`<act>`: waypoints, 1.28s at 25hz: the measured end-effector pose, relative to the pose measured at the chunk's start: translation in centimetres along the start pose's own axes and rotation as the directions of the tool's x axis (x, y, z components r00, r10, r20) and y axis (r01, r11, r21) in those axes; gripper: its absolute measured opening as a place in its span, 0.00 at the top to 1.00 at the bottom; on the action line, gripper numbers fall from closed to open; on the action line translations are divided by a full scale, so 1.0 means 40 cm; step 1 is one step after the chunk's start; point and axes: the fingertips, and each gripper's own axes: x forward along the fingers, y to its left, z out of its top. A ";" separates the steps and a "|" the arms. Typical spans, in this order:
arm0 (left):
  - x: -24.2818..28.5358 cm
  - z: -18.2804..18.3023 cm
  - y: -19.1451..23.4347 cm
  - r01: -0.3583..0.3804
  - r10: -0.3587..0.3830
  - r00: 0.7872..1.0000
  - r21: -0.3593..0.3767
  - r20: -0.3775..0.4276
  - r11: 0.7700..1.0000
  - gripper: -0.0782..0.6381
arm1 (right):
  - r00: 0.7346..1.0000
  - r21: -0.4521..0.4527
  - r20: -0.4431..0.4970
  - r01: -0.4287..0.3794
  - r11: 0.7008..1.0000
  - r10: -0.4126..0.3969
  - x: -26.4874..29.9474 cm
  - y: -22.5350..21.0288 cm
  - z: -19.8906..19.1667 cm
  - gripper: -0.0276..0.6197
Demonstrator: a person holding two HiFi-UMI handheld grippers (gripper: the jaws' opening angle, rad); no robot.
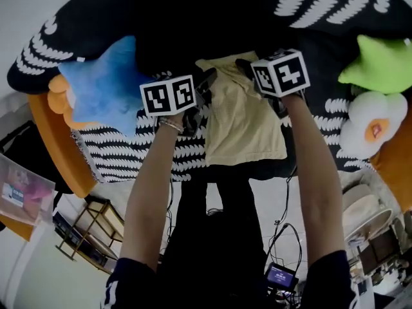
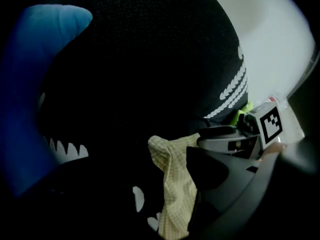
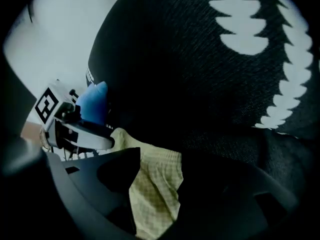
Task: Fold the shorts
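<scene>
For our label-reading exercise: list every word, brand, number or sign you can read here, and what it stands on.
No readable words or numbers anywhere.
Left marker cube, right marker cube: black-and-white square codes, no letters.
Small lit screen: too blurred to read.

One pair of pale yellow checked cloth shorts (image 1: pixel 241 118). Two hand-held grippers with marker cubes: left gripper (image 1: pixel 205 82), right gripper (image 1: pixel 248 69). Three plush cushions: one blue star cushion (image 1: pixel 103 85), one green star cushion (image 1: pixel 380 63), one white fried-egg cushion (image 1: pixel 373 127). One black blanket with white scallops (image 1: pixel 161 150).
</scene>
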 end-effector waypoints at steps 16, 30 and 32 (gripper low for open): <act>-0.052 0.020 -0.063 0.345 -0.344 0.938 0.210 -0.041 0.915 0.60 | 0.894 -0.504 0.276 -0.177 0.846 0.352 -0.262 0.174 0.020 0.84; -0.225 -0.086 -0.378 0.967 -0.924 0.253 0.063 -0.288 0.245 0.57 | 0.831 -0.671 0.122 -0.334 0.662 0.543 -0.466 0.412 -0.067 0.83; -0.222 -0.094 -0.411 0.970 -0.938 0.242 0.078 -0.247 0.230 0.68 | 0.823 -0.631 0.159 -0.340 0.697 0.545 -0.482 0.398 -0.065 0.83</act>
